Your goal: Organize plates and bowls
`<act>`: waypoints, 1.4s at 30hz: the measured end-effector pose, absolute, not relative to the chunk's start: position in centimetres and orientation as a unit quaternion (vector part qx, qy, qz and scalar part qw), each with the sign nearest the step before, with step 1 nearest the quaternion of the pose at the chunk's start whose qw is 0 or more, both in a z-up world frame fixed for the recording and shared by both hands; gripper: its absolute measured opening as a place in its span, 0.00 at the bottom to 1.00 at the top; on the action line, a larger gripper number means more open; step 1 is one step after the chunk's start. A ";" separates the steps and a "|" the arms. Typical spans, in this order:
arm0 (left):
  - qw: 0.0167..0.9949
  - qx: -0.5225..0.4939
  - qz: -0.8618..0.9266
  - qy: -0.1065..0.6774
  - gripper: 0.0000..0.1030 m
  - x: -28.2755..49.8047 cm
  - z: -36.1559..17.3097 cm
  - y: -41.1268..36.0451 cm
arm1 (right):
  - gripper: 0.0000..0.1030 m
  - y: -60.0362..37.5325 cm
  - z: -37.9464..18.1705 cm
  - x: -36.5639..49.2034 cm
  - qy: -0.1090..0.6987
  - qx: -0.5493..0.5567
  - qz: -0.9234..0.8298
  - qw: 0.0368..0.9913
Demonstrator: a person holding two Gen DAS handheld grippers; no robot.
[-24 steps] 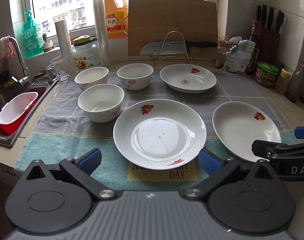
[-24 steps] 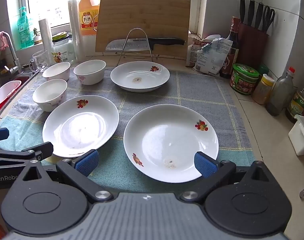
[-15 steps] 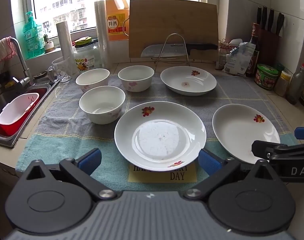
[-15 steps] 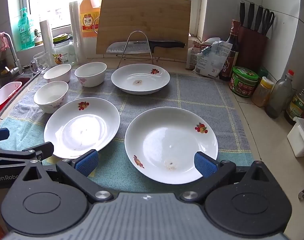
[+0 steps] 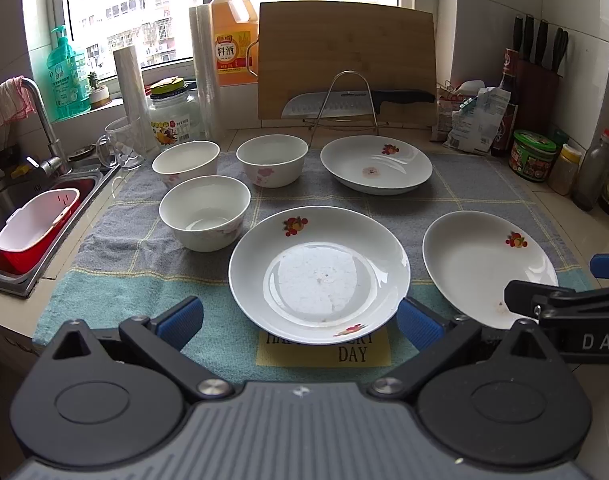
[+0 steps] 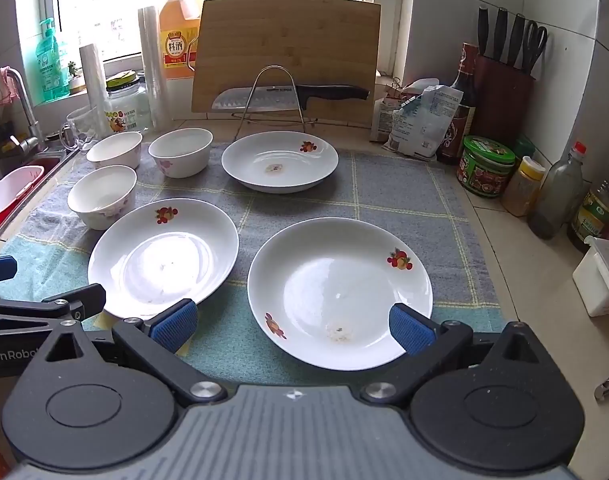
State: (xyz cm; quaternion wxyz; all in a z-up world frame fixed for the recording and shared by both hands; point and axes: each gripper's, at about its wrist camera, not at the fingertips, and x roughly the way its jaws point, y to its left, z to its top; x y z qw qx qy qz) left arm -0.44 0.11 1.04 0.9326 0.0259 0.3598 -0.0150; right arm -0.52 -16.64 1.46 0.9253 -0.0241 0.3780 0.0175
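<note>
1. Dishes all sit loose on the towel (image 5: pixel 116 280): three plates and three bowls, none stacked, so we judge the sorting has not begun.
2. Since the earlier frames the whole scene has slid a little lower in both views; no dish has shifted against its neighbours. We read that as our hands rising or tipping slightly, not as work done.
3. Our left gripper (image 5: pixel 300 320) hangs released, jaws wide, with the near plate (image 5: pixel 318 274) lying between and beyond the blue pads (image 5: pixel 180 320); no pad touches it. As earlier, the jaws stand wide.
4. Our right gripper (image 6: pixel 292 326) is likewise spread and empty, framing the right plate (image 6: pixel 340 292), rim close to one pad but apart from it.
5. Far plate (image 5: pixel 376 164) lies at the towel's back, before the knife rack (image 5: pixel 350 96).
6. Bowls (image 5: pixel 204 212) cluster at the towel's left, near the sink (image 5: pixel 24 216), each standing upright and apart.
7. Likely next step, in our judgement: close on a plate rim, then stack it on another plate.
</note>
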 end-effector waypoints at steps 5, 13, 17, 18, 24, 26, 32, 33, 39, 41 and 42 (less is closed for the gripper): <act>0.933 0.027 -0.015 0.358 0.99 -0.5 1.2 0.1 | 1.00 -16.7 1.5 -0.6 0.376 -0.023 0.018 0.926; 0.933 0.028 -0.014 0.359 0.99 -0.5 1.4 0.0 | 1.00 -16.8 1.7 -0.8 0.374 -0.024 0.016 0.927; 0.933 0.027 -0.014 0.358 0.99 -0.5 1.4 0.0 | 1.00 -16.9 1.8 -0.9 0.374 -0.024 0.016 0.927; 0.933 0.027 -0.014 0.358 0.99 -0.5 1.4 0.0 | 1.00 -16.9 1.8 -0.8 0.374 -0.024 0.016 0.927; 0.933 0.028 -0.013 0.358 0.99 -0.5 1.6 -0.2 | 1.00 -16.9 1.9 -0.9 0.373 -0.024 0.017 0.927; 0.933 0.027 -0.013 0.358 0.99 -0.5 1.5 -0.1 | 1.00 -16.9 1.9 -0.9 0.373 -0.024 0.017 0.928; 0.933 0.027 -0.011 0.358 0.99 -0.6 1.6 -0.1 | 1.00 -16.9 1.9 -0.9 0.372 -0.024 0.017 0.928; 0.934 0.027 -0.011 0.357 0.99 -0.6 1.6 -0.1 | 1.00 -16.9 1.9 -0.9 0.373 -0.024 0.017 0.928; 0.934 0.027 -0.010 0.357 0.99 -0.7 1.6 -0.1 | 1.00 -16.9 2.0 -0.8 0.372 -0.024 0.016 0.928; 0.934 0.027 -0.010 0.357 0.99 -0.7 1.6 -0.1 | 1.00 -17.0 2.0 -0.8 0.372 -0.023 0.016 0.928; 0.934 0.027 -0.010 0.357 0.99 -0.7 1.6 -0.1 | 1.00 -16.9 2.1 -0.8 0.372 -0.023 0.017 0.928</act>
